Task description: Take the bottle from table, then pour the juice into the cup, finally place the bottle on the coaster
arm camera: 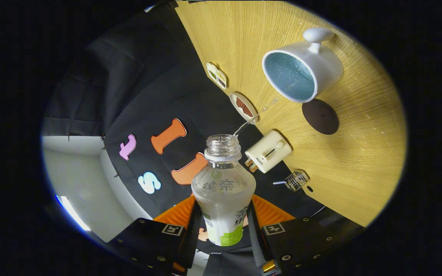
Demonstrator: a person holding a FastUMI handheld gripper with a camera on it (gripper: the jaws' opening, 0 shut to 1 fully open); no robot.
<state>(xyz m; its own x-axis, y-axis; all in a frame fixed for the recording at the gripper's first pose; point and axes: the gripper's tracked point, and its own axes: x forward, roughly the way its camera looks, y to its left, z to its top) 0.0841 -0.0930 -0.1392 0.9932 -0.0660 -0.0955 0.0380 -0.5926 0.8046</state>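
Both fingers of the gripper (224, 234) press on the bottle (224, 191), tipped toward the cup (299, 71) beyond on the table (359, 153). Its thin stream looks short of the rim, so tip further over the cup; the coaster (320, 116) waits beside

clear bottle (223, 191) with green label base, white cup (305, 65) speckled blue inside, dark brown coaster (320, 116), cream toaster (268, 151), light wood-grain table (359, 153)
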